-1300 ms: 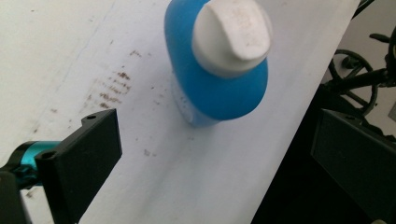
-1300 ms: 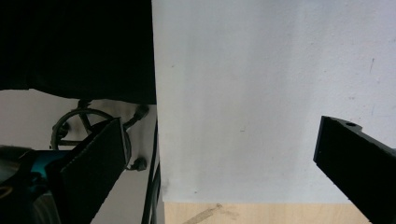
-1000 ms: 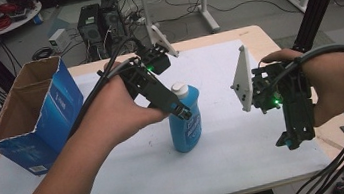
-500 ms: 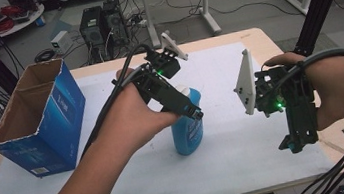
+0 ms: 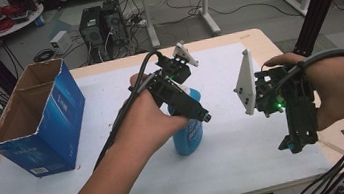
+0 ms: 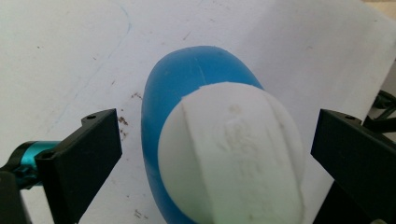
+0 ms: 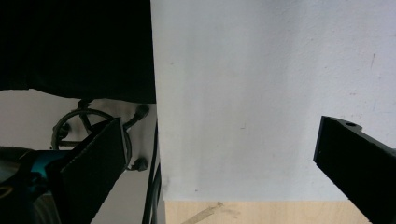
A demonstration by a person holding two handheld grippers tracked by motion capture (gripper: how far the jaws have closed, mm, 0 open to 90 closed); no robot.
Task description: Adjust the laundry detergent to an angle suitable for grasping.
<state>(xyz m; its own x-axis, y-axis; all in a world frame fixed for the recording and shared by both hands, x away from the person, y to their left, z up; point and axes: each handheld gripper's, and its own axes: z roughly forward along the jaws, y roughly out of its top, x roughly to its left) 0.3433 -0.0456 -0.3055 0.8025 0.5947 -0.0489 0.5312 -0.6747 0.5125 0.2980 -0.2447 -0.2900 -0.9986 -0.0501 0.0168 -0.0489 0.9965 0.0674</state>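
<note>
Left tool [image 6: 210, 154] is hanging wide open right over the white cap of the blue bottle [image 5: 188, 134] standing mid-worktop [image 5: 121, 184], right tool [image 5: 297, 143] open and idle, so next it probably drops and squeezes.

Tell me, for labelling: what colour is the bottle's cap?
White, on the blue plastic bottle; the cap shows best in the left gripper view.

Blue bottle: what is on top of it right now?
A white cap tops the blue bottle. The left gripper hovers above it, jaws open either side, not touching. The person's hand covers part of the bottle in the high view.
</note>
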